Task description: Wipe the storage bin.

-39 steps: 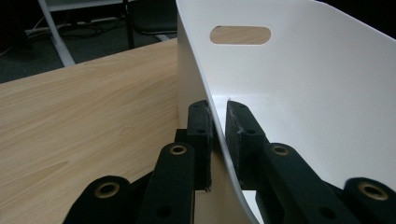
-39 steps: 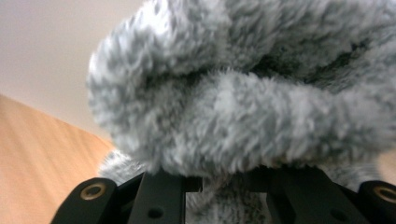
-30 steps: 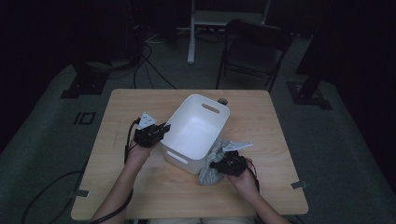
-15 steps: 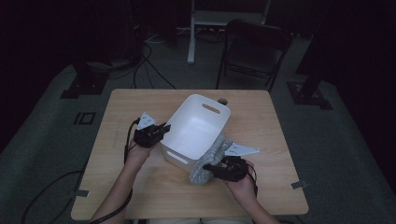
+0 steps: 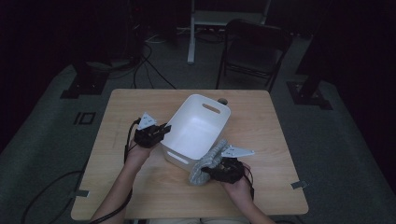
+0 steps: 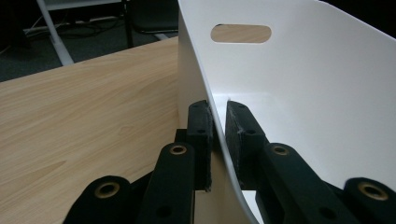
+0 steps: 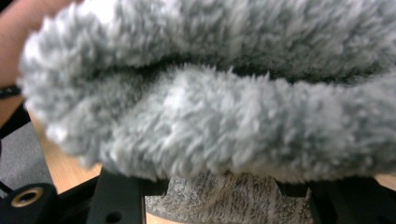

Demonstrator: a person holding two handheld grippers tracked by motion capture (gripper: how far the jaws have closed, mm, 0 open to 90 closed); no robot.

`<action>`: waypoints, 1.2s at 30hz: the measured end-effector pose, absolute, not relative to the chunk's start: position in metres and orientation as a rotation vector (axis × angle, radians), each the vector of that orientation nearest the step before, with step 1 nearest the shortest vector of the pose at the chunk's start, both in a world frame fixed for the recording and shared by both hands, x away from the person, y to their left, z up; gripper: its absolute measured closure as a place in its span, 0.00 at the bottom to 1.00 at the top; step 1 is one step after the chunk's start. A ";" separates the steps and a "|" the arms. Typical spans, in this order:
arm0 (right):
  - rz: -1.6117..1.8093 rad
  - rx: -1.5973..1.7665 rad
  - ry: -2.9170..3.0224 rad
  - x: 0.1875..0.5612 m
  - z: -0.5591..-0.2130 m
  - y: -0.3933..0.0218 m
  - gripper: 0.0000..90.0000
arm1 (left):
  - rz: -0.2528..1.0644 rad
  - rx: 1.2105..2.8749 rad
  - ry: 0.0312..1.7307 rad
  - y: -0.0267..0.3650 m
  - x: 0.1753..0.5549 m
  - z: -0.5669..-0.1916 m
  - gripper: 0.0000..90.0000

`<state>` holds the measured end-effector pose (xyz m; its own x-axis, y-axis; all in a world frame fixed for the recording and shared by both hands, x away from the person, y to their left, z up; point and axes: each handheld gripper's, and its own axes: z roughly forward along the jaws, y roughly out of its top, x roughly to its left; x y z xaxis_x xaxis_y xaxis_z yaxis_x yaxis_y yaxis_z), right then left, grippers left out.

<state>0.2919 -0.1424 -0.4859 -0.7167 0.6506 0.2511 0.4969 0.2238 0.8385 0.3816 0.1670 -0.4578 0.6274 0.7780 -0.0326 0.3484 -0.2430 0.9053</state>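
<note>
A white plastic bin (image 5: pixel 198 128) with slot handles stands tilted on the wooden table (image 5: pixel 261 121). My left gripper (image 5: pixel 161 131) is shut on its left rim; in the left gripper view the two pads (image 6: pixel 218 105) pinch the thin white wall (image 6: pixel 303 84). A grey fluffy cloth (image 5: pixel 205 163) lies bunched against the bin's near right corner. My right gripper (image 5: pixel 212 171) is at the cloth, and its jaws have just been opening. In the right gripper view the cloth (image 7: pixel 210 93) still lies between and over the spread jaws and hides the pads.
A small dark round object (image 5: pixel 222 101) sits at the table's far edge behind the bin. A black folding chair (image 5: pixel 252 51) and a white stand (image 5: pixel 191 32) are beyond the table. Cables lie on the floor at the left. Bare tabletop (image 6: pixel 84 107) lies left of the bin.
The right hand has shifted slightly towards the near left, and the grey cloth has sagged lower along the bin's near corner. The left gripper and the bin have kept still.
</note>
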 end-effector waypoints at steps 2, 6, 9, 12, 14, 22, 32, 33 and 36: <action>1.499 1.117 2.352 0.294 -0.490 -0.143 0.52 | 0.534 1.840 0.903 0.167 0.382 -0.458 0.90; 1.473 1.123 2.384 0.298 -0.496 -0.143 0.52 | 0.532 1.838 0.905 0.167 0.382 -0.458 0.89; 1.427 1.111 2.408 0.300 -0.503 -0.141 0.53 | 0.530 1.839 0.905 0.167 0.382 -0.458 0.89; 1.417 1.110 2.417 0.301 -0.505 -0.141 0.53 | 0.531 1.840 0.905 0.167 0.382 -0.458 0.89; 1.388 1.097 2.437 0.303 -0.508 -0.140 0.54 | 0.537 1.843 0.902 0.166 0.382 -0.458 0.89; 1.248 1.159 2.614 0.322 -0.537 -0.139 0.66 | 0.533 1.838 0.901 0.167 0.382 -0.458 0.88; 1.324 1.102 2.470 0.316 -0.495 -0.155 0.81 | 0.543 1.848 0.897 0.166 0.382 -0.458 0.89; 1.353 1.104 2.444 0.317 -0.490 -0.158 0.81 | 0.540 1.846 0.897 0.166 0.382 -0.458 0.89; 1.471 1.120 2.349 0.319 -0.468 -0.172 0.81 | 0.529 1.844 0.895 0.165 0.383 -0.458 0.88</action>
